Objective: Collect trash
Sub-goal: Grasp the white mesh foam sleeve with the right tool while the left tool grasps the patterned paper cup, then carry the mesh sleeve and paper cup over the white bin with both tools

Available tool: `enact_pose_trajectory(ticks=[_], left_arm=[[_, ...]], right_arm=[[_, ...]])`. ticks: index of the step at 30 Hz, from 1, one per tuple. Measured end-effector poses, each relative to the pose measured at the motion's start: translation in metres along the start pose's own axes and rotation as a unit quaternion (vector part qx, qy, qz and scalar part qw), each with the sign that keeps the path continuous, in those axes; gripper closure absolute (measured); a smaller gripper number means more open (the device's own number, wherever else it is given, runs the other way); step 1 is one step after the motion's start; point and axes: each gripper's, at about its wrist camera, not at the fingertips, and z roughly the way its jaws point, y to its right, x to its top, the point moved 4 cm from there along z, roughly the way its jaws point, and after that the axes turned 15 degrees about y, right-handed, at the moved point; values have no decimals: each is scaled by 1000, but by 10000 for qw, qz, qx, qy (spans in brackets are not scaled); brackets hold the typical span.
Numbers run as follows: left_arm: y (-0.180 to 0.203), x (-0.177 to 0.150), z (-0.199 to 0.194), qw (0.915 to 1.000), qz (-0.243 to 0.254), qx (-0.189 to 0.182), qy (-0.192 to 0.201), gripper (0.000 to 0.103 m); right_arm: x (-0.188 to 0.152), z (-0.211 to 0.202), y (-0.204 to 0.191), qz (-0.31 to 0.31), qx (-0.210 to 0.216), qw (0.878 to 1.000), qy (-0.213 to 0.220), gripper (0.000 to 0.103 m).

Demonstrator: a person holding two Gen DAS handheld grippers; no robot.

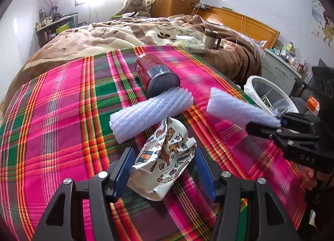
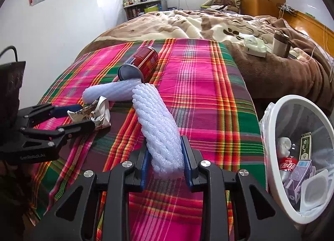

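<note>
Foam netting: one white sleeve (image 2: pixel 158 128) is pinched at its near end by the right gripper (image 2: pixel 166 164), right of the red can (image 2: pixel 138 65). Being soft, it could slip out before reaching the bin (image 2: pixel 271 115), further right. The left gripper (image 1: pixel 165 168), half-open, straddles the crushed cup (image 1: pixel 165 157) nearer than the can; whether its pads touch is unclear. A second sleeve (image 1: pixel 150 111) touches the can.

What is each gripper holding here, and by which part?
The right gripper clamps one end of a white foam sleeve. The left gripper straddles a crumpled paper cup, not yet gripping it.
</note>
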Motion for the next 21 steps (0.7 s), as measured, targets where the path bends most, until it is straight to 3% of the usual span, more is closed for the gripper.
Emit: enact_pose_trajectory(ticks=[5,17,21], left_arm=[[10,-4,6,9996,38,-239,-151,44],[23,-9,11,9994,287,22,-175,44],[27,-9,8,9992,378,99,-101,53]], right_arm=[[1,0,1,45,29,10000,40,75],[-1,-2,7,129,40,9999,64,75],[-2,-3,7,148,40,9999,65,75]])
